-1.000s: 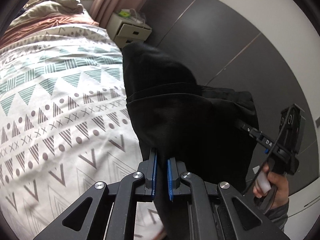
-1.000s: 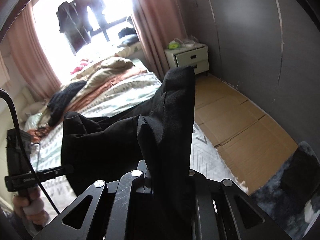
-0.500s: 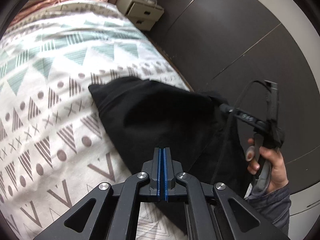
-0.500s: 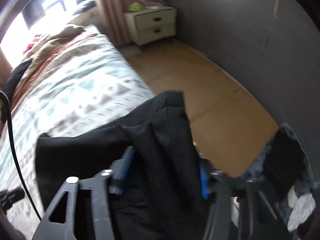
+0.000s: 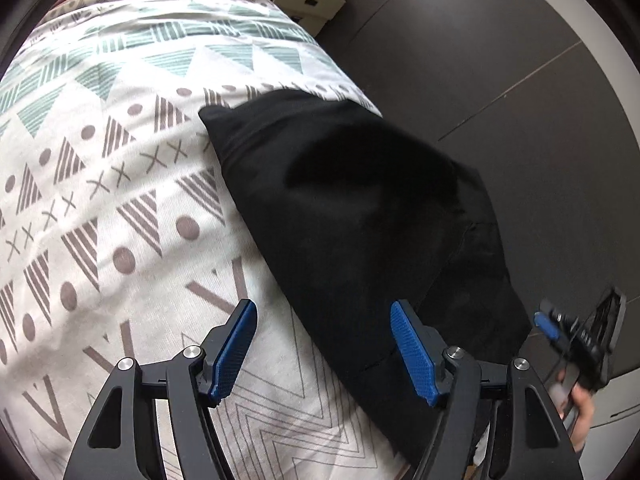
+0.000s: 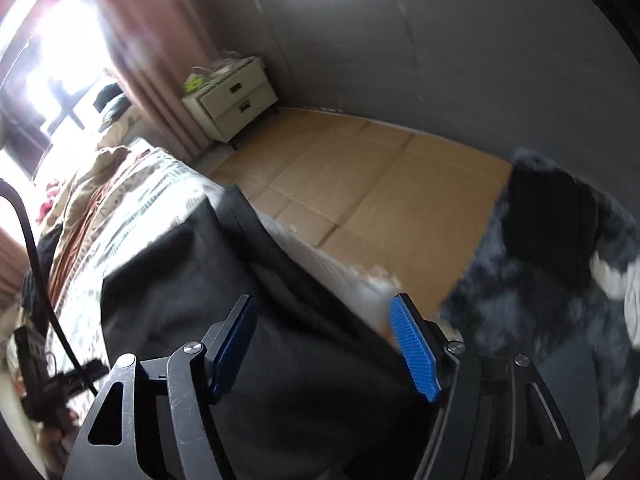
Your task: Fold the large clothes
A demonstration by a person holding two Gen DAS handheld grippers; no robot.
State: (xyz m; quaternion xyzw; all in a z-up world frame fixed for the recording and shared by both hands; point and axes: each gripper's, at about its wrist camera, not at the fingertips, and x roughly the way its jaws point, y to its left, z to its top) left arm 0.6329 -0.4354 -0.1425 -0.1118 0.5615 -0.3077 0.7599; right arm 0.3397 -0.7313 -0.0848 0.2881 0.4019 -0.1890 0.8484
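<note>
1. The left gripper (image 5: 322, 344) has its blue-padded jaws spread wide, holding nothing.
2. The right gripper (image 6: 324, 344) is likewise spread wide and empty.
3. Just ahead of both lies the folded black fabric garment (image 5: 360, 208) on the white triangle-patterned bedspread (image 5: 120, 200).
4. Far beyond the right gripper stands a cream two-drawer nightstand (image 6: 232, 100).

Motion-blurred black garment (image 6: 248, 320), its near end beyond the frame edge

The black garment (image 5: 352, 216) lies folded flat along the bed's (image 5: 120, 200) right edge.
</note>
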